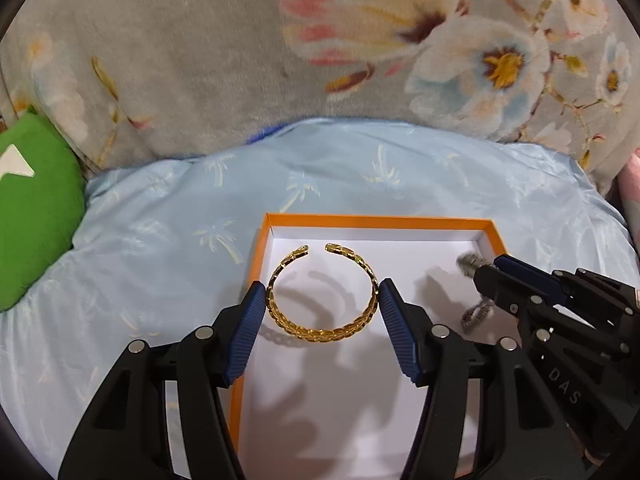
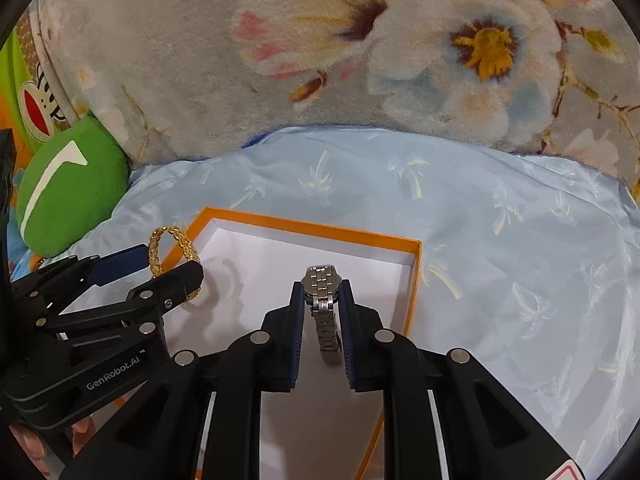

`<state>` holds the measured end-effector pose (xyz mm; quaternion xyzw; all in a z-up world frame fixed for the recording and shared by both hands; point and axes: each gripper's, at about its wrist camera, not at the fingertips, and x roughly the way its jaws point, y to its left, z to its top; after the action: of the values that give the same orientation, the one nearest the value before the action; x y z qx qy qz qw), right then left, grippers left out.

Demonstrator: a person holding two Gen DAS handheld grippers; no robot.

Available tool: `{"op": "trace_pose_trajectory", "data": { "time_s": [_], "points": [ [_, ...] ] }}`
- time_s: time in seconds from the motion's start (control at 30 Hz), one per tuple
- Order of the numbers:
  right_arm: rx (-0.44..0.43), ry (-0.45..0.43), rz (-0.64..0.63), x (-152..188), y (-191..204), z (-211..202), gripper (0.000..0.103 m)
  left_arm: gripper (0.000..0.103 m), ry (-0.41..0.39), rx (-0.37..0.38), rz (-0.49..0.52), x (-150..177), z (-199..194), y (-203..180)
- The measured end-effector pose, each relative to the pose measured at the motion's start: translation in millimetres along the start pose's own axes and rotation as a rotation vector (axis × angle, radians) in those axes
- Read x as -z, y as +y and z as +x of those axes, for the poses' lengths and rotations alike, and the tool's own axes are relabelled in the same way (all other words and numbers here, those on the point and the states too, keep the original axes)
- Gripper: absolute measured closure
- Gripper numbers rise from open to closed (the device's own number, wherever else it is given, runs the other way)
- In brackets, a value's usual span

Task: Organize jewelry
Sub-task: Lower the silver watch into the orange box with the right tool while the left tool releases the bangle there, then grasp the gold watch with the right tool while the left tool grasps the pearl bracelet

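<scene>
A gold chain-link open bangle (image 1: 324, 298) sits between the blue pads of my left gripper (image 1: 322, 300), pressed on both sides and held over the white inside of an orange-rimmed box (image 1: 376, 222). In the right wrist view the bangle (image 2: 173, 258) stands upright in the left gripper (image 2: 168, 268) at the box's left edge (image 2: 188, 232). My right gripper (image 2: 320, 304) is shut on a silver watch (image 2: 322, 300) by its band, above the box. The left wrist view shows the right gripper (image 1: 480, 276) with the watch (image 1: 470, 264).
The box lies on a light blue pillow with a palm print (image 1: 160, 248). A grey floral blanket (image 1: 240, 60) rises behind it. A green plush toy (image 1: 32, 208) lies at the left, also seen in the right wrist view (image 2: 68, 192).
</scene>
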<state>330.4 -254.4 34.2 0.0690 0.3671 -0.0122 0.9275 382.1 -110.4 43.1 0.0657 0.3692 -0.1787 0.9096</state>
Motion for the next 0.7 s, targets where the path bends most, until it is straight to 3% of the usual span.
{"op": "trace_pose_trajectory", "data": {
  "time_s": [0.1, 0.23, 0.47, 0.7],
  "points": [
    [0.016, 0.015, -0.022, 0.5, 0.1, 11.1, 0.088, 0.045, 0.015, -0.011, 0.006, -0.2, 14.9, -0.8],
    [0.041, -0.018, 0.0, 3.5, -6.9, -3.2, 0.088, 0.022, -0.001, -0.036, -0.002, -0.1, 12.7, 2.9],
    [0.026, -0.105, 0.036, 44.2, -20.0, -92.4, 0.087, 0.021, -0.063, -0.028, -0.048, 21.3, -51.2, 27.0],
    [-0.027, -0.1, 0.074, 130.0, -17.9, -177.3, 0.085, 0.021, -0.043, -0.051, -0.064, 101.9, -132.2, 48.5]
  ]
}}
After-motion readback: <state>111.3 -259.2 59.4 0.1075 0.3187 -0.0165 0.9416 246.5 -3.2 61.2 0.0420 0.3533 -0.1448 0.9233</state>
